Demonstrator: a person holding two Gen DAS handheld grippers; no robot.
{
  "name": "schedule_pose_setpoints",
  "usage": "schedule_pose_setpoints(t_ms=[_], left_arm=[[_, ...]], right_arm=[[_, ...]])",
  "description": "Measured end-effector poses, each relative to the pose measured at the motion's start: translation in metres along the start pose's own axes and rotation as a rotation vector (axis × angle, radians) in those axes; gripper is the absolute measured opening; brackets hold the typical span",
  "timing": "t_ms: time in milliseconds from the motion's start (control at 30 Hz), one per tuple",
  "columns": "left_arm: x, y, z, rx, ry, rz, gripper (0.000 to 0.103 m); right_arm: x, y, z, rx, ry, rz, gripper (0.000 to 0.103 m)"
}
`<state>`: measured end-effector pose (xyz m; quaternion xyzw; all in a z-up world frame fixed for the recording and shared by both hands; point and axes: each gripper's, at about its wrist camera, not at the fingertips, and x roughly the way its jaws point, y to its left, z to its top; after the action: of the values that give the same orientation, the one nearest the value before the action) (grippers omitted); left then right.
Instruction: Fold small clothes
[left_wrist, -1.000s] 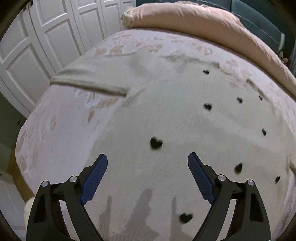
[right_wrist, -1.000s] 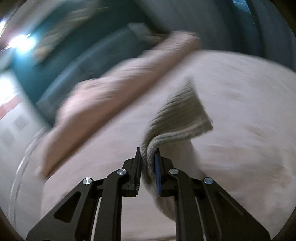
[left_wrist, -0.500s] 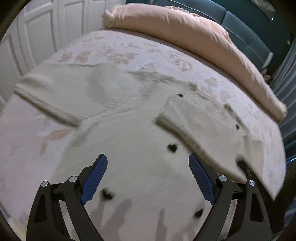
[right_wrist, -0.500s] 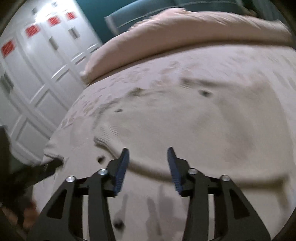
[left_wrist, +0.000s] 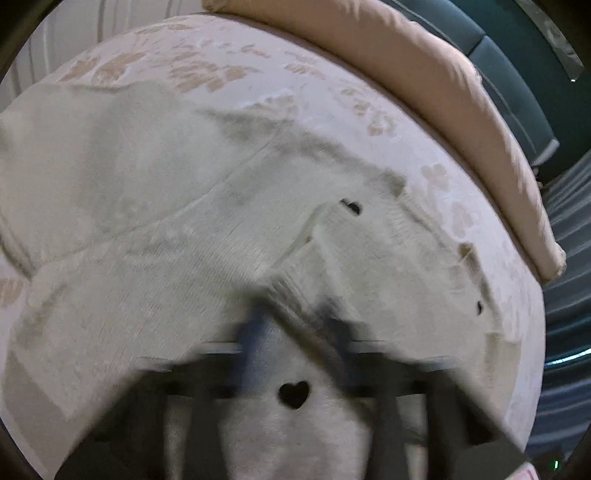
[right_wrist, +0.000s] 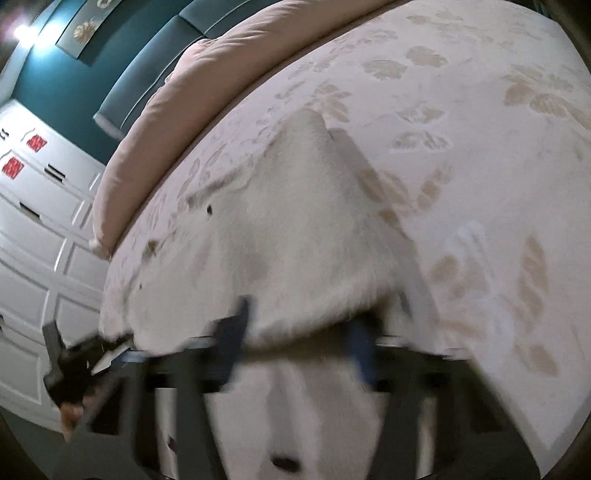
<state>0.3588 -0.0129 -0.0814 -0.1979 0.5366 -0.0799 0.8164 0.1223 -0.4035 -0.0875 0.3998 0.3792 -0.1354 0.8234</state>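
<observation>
**Cream sweater gathered on the bed**

A cream knit sweater (left_wrist: 155, 206) dotted with small black hearts (left_wrist: 294, 394) lies spread on a floral bedspread (right_wrist: 480, 122), one sleeve folded across its body. The left gripper (left_wrist: 295, 332), blurred, has just been closing, its jaws shut with knit bunched between them. The right gripper (right_wrist: 299, 339), also blurred, has just been closing on the sweater's edge. A pink duvet (left_wrist: 424, 74) lies beyond.

Home bedroom, floral-covered bed (right_wrist: 461, 110), pink duvet (left_wrist: 424, 66), white panelled wardrobe doors (right_wrist: 33, 229)
</observation>
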Motion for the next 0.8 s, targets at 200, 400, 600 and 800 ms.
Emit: schedule_pose_setpoints(t_ms=[200, 400, 600, 800], left_arm=[[-0.077, -0.011, 0.005, 0.084, -0.249, -0.035, 0.005], [-0.011, 0.025, -0.025, 0.093, -0.066, 0.142, 0.006], [-0.008, 0.017, -0.032, 0.154, -0.107, 0.191, 0.009], [-0.005, 0.013, -0.04, 0.207, -0.122, 0.241, 0.012]], right_arm=[[-0.057, 0.055, 0.014, -0.167, -0.217, 0.206, 0.006], [0.02, 0.02, -0.005, -0.163, 0.017, -0.051, 0.006], [-0.014, 0.029, -0.014, -0.179, -0.042, -0.226, 0.011], [-0.008, 0.102, -0.013, -0.38, -0.086, -0.128, 0.011]])
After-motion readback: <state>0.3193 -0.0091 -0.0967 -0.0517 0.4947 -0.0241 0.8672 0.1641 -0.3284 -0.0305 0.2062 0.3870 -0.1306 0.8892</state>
